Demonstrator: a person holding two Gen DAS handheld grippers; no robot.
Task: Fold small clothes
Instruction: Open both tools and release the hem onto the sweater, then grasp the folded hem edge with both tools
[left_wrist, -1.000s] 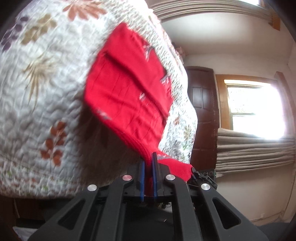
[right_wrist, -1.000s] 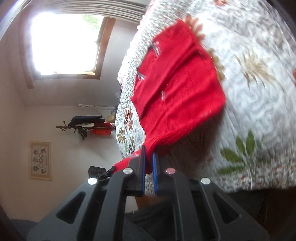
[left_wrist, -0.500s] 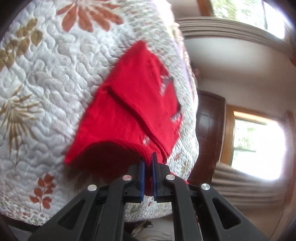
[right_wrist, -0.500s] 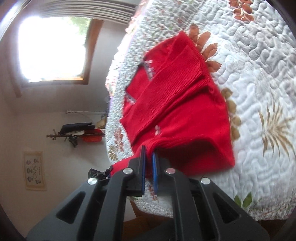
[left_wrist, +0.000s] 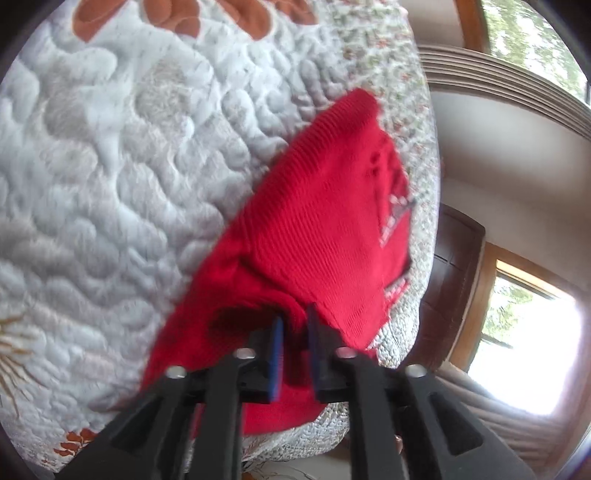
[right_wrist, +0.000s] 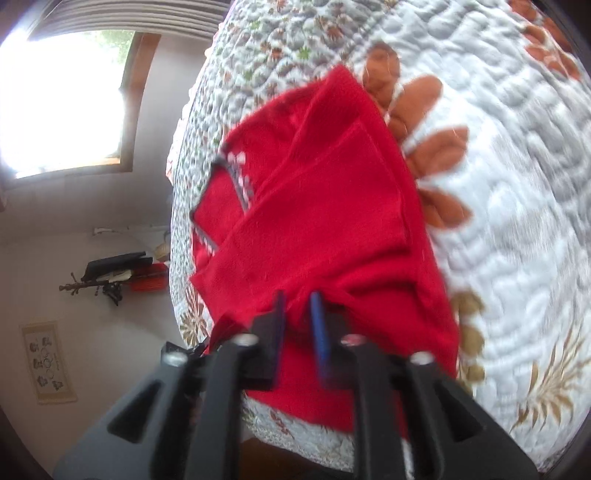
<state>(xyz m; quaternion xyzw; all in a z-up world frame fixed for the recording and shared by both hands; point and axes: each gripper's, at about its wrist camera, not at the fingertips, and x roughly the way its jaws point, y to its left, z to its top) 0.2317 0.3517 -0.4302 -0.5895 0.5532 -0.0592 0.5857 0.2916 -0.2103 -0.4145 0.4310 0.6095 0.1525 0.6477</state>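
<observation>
The left gripper (left_wrist: 294, 325) has its jaws slightly parted around a fold of the red garment (left_wrist: 325, 236), which spreads ahead across the quilt (left_wrist: 110, 166). The right gripper (right_wrist: 300, 314), likewise slightly parted, straddles the garment's (right_wrist: 325, 206) near edge.

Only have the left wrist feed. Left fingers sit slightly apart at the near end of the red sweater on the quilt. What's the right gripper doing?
Observer: The right gripper has its fingers apart too, and the red sweater shows in the gap.
Operator: Where on the sweater is it?
Observer: At the end nearest its camera, close to the bordered edge of the quilt.
Operator: Anything beside the sweater on that side?
Observer: Only an orange leaf print in the quilt, along the sweater's right edge in that view.
</observation>
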